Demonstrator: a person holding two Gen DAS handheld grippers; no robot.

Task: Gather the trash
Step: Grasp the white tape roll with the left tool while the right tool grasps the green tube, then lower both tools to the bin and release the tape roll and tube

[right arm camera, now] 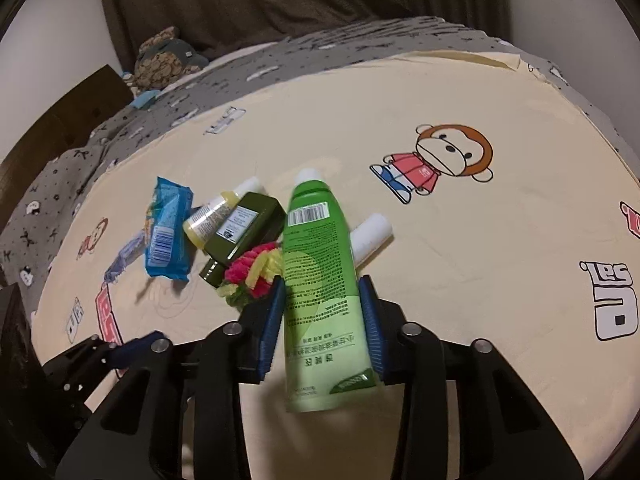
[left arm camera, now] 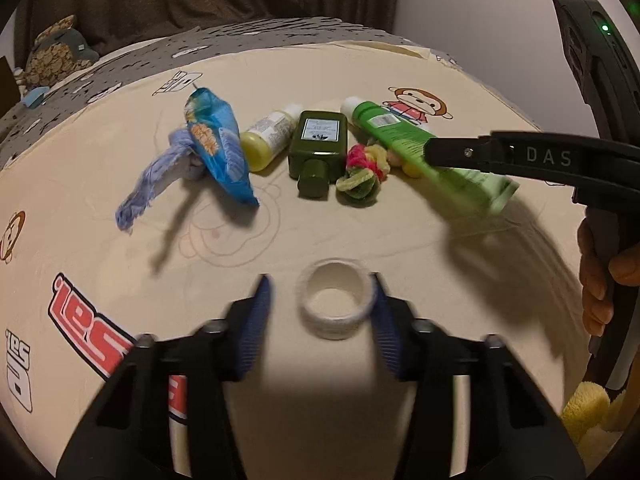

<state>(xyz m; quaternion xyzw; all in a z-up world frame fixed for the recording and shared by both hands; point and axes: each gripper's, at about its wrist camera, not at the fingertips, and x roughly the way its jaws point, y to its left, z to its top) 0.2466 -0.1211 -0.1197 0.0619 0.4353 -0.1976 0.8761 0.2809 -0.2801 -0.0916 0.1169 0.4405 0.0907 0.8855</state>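
Working from left to right, we first note the left tongs: their jaws stand open around the white tape roll, which lies flat on the bed sheet; one blue pad is touching or just beside the roll's rim, the other is apart from it. We should centre the roll between the pads before closing, so that it is not pushed sideways.

Beyond it lie the blue wrapper, the yellow bottle, the dark green bottle and the fuzzy ring, close together.

The right tongs are clamped on the green tube near its crimped end, cap pointing away. We judge the tube soft; we hold firm pressure and lift it clear of its neighbours.
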